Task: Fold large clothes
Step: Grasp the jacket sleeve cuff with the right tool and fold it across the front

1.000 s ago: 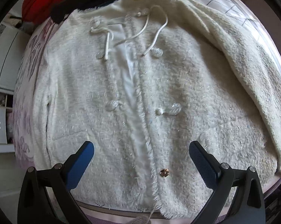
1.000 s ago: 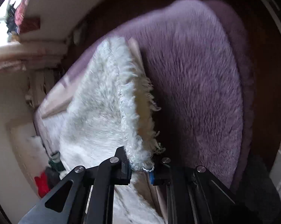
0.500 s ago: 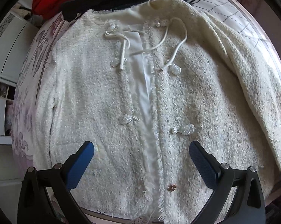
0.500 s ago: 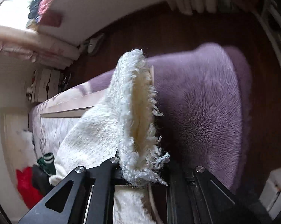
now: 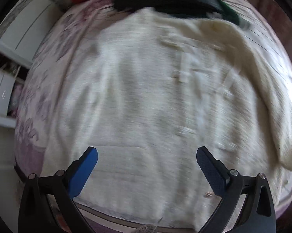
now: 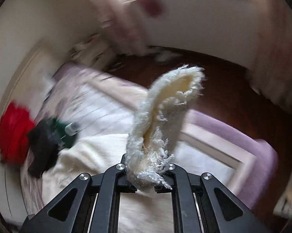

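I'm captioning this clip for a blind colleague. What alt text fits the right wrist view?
The right tongs are shut on the fringed cuff of a fluffy white jacket, lifting it above a bed. Red and dark clothes lie at the left; the background is motion-blurred.

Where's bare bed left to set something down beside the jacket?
Free: the floral bedspread strip between the cream jacket and the white cabinets, and the striped patch past its far sleeve. Crowded: the head end, with the red garment and black garment. Right gripper holds the cuff; left gripper open.
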A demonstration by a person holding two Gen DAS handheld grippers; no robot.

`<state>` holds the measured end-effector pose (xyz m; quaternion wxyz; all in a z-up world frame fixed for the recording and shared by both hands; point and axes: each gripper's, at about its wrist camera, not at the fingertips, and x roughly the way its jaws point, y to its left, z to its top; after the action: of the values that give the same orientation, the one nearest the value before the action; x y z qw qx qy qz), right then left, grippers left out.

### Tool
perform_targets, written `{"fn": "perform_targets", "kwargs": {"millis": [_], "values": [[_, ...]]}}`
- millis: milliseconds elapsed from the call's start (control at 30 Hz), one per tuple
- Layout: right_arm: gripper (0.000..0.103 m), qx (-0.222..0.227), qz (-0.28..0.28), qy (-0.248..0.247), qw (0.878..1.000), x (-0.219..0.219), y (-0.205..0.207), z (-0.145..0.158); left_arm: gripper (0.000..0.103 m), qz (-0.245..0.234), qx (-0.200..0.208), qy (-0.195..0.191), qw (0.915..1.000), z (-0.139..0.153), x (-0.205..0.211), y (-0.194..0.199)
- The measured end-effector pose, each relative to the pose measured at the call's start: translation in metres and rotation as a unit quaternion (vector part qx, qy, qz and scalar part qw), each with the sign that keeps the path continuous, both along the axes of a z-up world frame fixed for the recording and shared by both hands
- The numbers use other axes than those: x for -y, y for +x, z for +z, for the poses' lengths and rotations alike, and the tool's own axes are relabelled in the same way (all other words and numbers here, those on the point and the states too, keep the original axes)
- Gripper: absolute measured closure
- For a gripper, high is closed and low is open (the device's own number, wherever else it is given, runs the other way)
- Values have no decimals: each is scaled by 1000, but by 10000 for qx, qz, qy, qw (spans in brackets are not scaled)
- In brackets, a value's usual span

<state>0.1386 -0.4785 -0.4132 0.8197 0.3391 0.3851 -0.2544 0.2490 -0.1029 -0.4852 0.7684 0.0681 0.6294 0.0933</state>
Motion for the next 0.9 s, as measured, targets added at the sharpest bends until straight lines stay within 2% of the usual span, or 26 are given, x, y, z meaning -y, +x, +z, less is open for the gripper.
{"fn": "perform_targets", "kwargs": {"millis": [67,100,133,200,233,333,433,533,600,667,733,767,833,867,900], "values": [[92,15,766,39,9971,-44,46,0,0,434,28,218,9988,-2,-38,6],[92,-69,1287,56,9916,-77,77,-4,0,637,30,302,9975,-3,-57,8],[92,-105,1692,85,9855,-104,101,-9,0,823,38,358,9960,-3,-73,9],[92,-272,2619,107,9647,-176,151,-25,0,1326,102,494,9899,-2,-117,9],[92,-313,2986,108,9538,-209,167,-33,0,1512,127,525,9870,-1,-131,6],[93,-559,4216,77,9050,-328,205,-63,0,1988,193,624,9779,3,-178,-7],[93,-870,5115,9,8549,-424,207,-97,0,2189,217,664,9732,5,-207,-17],[91,-1304,5590,7,8189,-476,202,-133,0,2207,223,702,9726,5,-223,-25],[76,-1576,5681,498,8062,-471,198,-158,0,2213,202,629,9730,5,-227,-29],[53,-1508,5505,1158,8129,-443,187,-158,0,2184,195,556,9741,6,-222,-30],[38,-1346,5111,1468,8362,-397,169,-144,0,2108,185,462,9763,7,-214,-30],[37,-1284,4849,1476,8524,-369,157,-134,0,2049,172,414,9778,6,-207,-28],[37,-1378,4259,1141,8869,-307,131,-121,0,1932,126,306,9806,4,-195,-22],[37,-1663,3913,746,9020,-272,112,-119,0,1875,108,267,9818,4,-188,-19],[37,-1972,3693,400,9072,-249,100,-120,0,1811,93,221,9832,2,-179,-16]]}}
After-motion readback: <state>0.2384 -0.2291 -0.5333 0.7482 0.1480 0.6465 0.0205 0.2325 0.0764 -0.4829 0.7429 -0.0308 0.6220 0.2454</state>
